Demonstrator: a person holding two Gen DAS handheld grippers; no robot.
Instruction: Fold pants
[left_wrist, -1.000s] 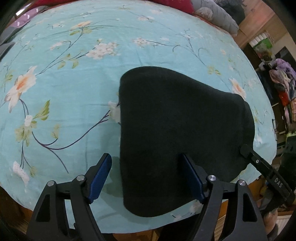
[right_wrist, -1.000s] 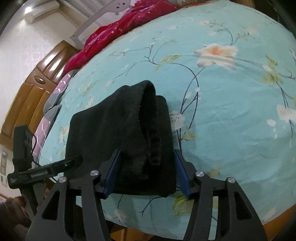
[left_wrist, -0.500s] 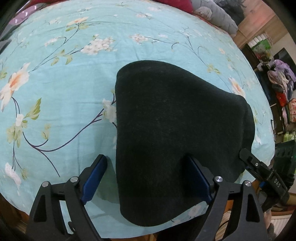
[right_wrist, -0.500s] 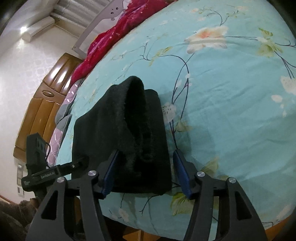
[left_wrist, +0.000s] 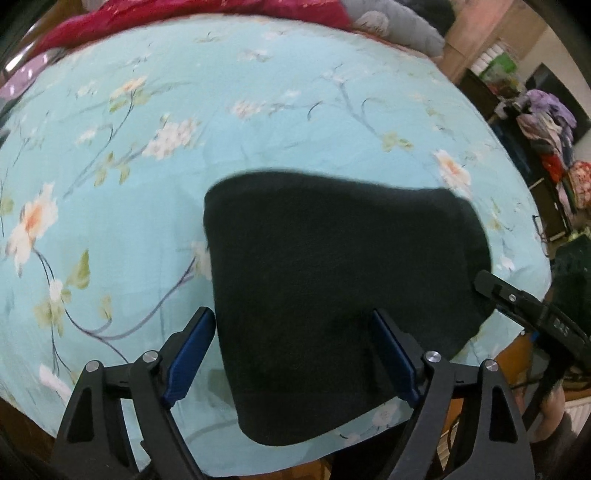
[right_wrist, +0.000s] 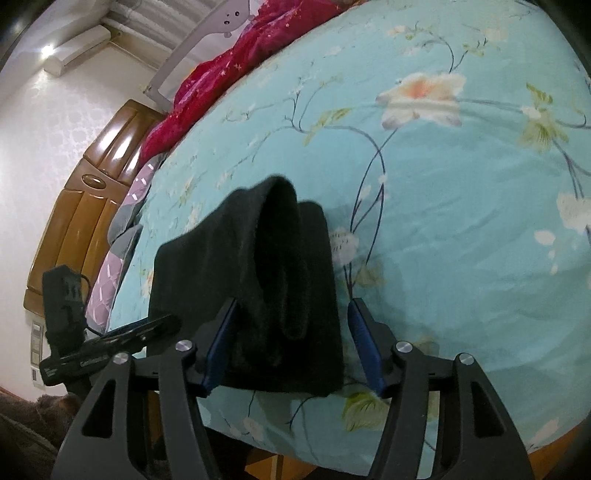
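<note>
The black fleece pants lie folded into a compact block near the front edge of the bed; in the right wrist view the pants show their stacked layers end-on. My left gripper is open, its blue pads either side of the pants' near left part, just above the cloth. My right gripper is open, its pads straddling the folded end without pinching it. The right gripper's finger also shows in the left wrist view, and the left gripper shows in the right wrist view.
The bed has a light blue floral sheet. A red quilt and grey bedding lie at the far side. A wooden headboard stands at left. Shelves with clothes stand beyond the bed's right side.
Both grippers have drawn back and risen slightly from the pants, still open. The folded pants have stayed in place on the sheet.
</note>
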